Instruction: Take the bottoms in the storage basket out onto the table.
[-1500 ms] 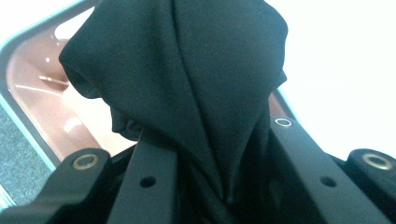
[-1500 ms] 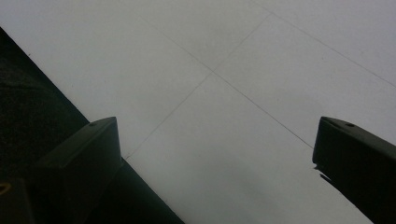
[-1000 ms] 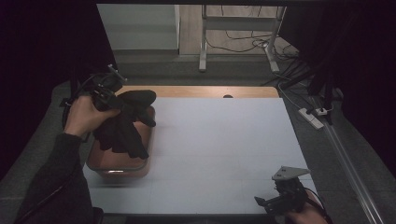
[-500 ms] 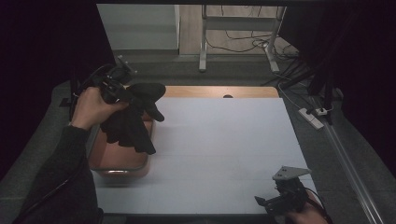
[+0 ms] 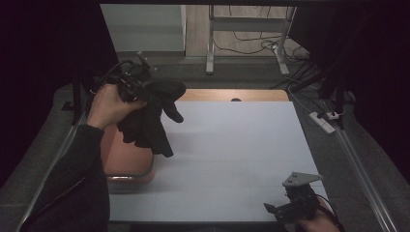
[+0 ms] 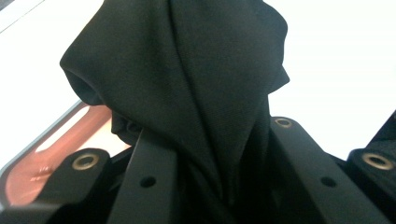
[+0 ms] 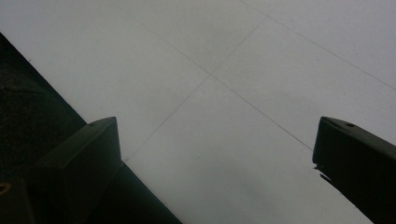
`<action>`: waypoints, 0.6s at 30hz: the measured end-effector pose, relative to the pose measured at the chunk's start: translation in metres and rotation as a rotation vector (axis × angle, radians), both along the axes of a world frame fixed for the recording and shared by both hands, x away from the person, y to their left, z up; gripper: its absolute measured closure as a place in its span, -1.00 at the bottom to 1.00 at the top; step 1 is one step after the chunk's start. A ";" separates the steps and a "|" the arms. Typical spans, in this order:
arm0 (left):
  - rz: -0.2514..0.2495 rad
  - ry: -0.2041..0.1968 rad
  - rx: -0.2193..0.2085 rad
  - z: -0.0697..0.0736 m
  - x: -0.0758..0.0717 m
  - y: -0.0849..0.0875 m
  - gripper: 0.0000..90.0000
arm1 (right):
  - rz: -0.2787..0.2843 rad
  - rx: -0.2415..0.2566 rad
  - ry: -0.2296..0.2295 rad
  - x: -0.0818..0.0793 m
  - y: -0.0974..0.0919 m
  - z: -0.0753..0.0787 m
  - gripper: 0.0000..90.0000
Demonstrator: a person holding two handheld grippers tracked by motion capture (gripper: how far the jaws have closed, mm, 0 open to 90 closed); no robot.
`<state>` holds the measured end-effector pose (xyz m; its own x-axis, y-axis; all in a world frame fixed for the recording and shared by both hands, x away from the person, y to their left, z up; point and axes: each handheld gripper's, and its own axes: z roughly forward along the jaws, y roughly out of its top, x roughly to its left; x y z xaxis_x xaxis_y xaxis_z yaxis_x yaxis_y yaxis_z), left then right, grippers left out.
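Note:
A black cloth garment hangs bunched from my left gripper, lifted above the left side of the white table. In the left gripper view the black cloth is pinched between the two black jaws, so the left gripper is shut on it. Below it sits a reddish-brown tub at the table's left edge, and its rim shows under the cloth. My right gripper rests at the table's near right corner; in its own view the right gripper stands open over bare table.
The table's wooden far edge has a small dark hole in it. A metal stand and cables lie on the floor beyond. A power strip lies to the right of the table, with dark drapes on both sides.
My left hand has lifted the black cloth up and to the right, away from the tub; more of the cloth now hangs free. The right gripper has kept still.

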<state>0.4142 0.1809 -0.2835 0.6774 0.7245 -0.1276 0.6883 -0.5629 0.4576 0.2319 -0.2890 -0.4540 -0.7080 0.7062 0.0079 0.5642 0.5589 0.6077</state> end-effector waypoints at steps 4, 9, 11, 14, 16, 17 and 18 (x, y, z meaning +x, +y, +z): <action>-0.015 -0.006 -0.008 0.002 0.001 -0.011 0.66 | 0.001 0.003 -0.001 0.000 0.000 0.000 -0.97; -0.031 -0.009 -0.016 0.002 0.002 -0.023 0.66 | 0.001 0.004 -0.003 0.000 0.000 0.000 -0.97; -0.045 -0.007 -0.018 0.002 0.003 -0.027 0.66 | 0.002 0.006 -0.007 0.000 -0.001 0.000 -0.97; -0.065 -0.004 -0.018 0.001 0.005 -0.034 0.66 | -0.001 0.010 -0.005 0.000 -0.001 0.000 -0.97; -0.072 -0.004 -0.022 0.000 0.006 -0.039 0.66 | 0.000 0.009 -0.006 0.000 -0.001 0.000 -0.97; -0.078 -0.004 -0.023 -0.001 0.006 -0.041 0.66 | 0.000 0.009 -0.006 0.000 -0.001 0.000 -0.97; -0.084 -0.004 -0.024 -0.001 0.006 -0.044 0.66 | 0.000 0.009 -0.006 0.000 -0.001 0.000 -0.97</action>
<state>0.4204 0.1371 -0.2845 0.7362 0.6619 -0.1413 0.6371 -0.6072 0.4748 0.2316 -0.2901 -0.4535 -0.7082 0.7060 0.0101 0.5605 0.5534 0.6161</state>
